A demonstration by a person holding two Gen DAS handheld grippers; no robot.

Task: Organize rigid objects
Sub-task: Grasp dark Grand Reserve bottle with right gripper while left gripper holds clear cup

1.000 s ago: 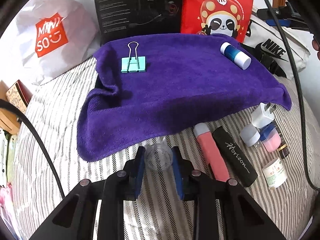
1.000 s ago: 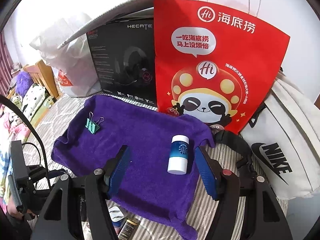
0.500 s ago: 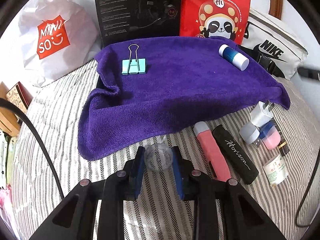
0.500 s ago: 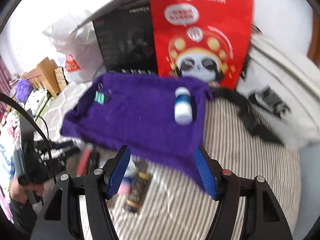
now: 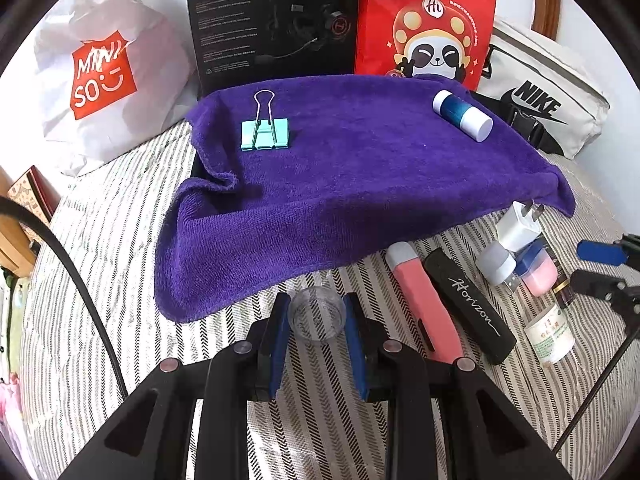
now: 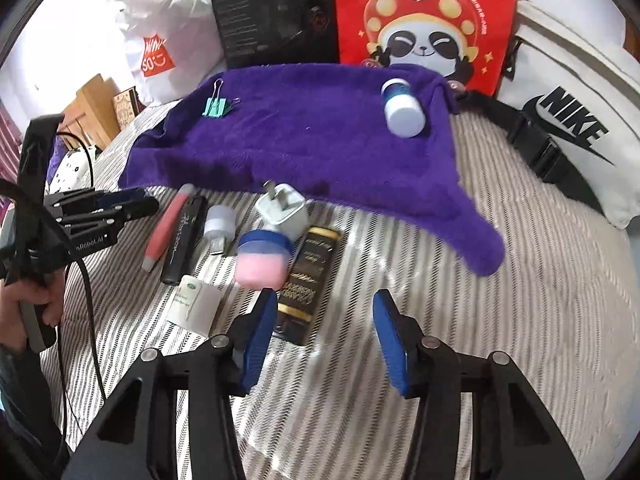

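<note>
My left gripper is shut on a small clear cup, low over the striped bed in front of the purple towel. A teal binder clip and a blue and white bottle lie on the towel. My right gripper hovers over the loose items, its jaws closing with the pads touching nothing. A black and gold box lies just inside its left finger. Beyond are a pink jar, a white charger and a white bottle.
A pink tube and a black Horizon case lie side by side on the bed. A white shop bag, a black box, a red panda bag and a white Nike bag line the back.
The right gripper came down from over the towel to the loose items on the bed, and its jaws narrowed. The left gripper kept still with the clear cup.
</note>
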